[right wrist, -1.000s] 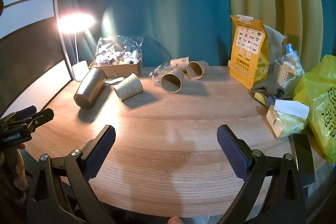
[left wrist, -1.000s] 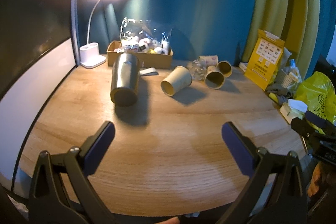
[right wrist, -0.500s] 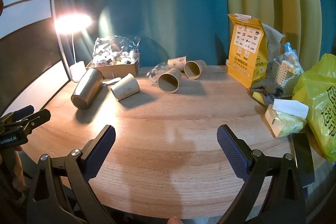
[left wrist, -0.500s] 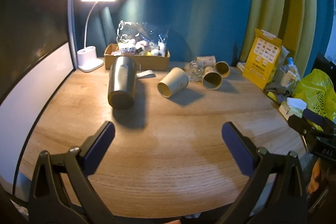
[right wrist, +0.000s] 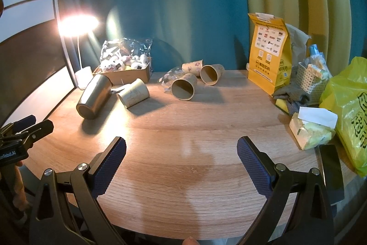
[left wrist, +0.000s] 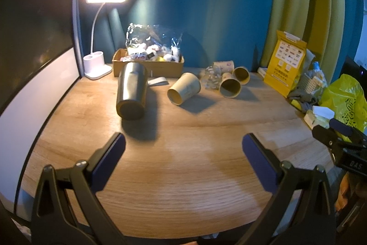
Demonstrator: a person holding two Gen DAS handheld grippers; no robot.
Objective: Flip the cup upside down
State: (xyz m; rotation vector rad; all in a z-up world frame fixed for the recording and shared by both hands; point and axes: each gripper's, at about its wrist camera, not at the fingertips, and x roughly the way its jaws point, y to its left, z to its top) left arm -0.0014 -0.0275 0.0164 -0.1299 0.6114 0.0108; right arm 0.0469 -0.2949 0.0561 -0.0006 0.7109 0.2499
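A steel tumbler (left wrist: 132,92) lies on its side on the wooden table (left wrist: 183,164), mouth facing away; it also shows in the right wrist view (right wrist: 94,97). A paper cup (left wrist: 183,91) lies on its side to its right, also in the right wrist view (right wrist: 134,97). Two more paper cups (left wrist: 230,85) (left wrist: 241,75) lie further right; they show in the right wrist view too (right wrist: 183,89) (right wrist: 211,74). My left gripper (left wrist: 183,144) is open and empty, near the table's front edge. My right gripper (right wrist: 181,147) is open and empty, also at the front.
A lit desk lamp (left wrist: 97,67) and a cardboard box of packets (left wrist: 149,61) stand at the back left. A yellow paper bag (right wrist: 269,54), a white basket (right wrist: 312,82), a tissue pack (right wrist: 310,130) and a yellow plastic bag (right wrist: 351,111) crowd the right side.
Both grippers have drawn back slightly and risen; the cups look a little farther away. Nothing on the table has moved.
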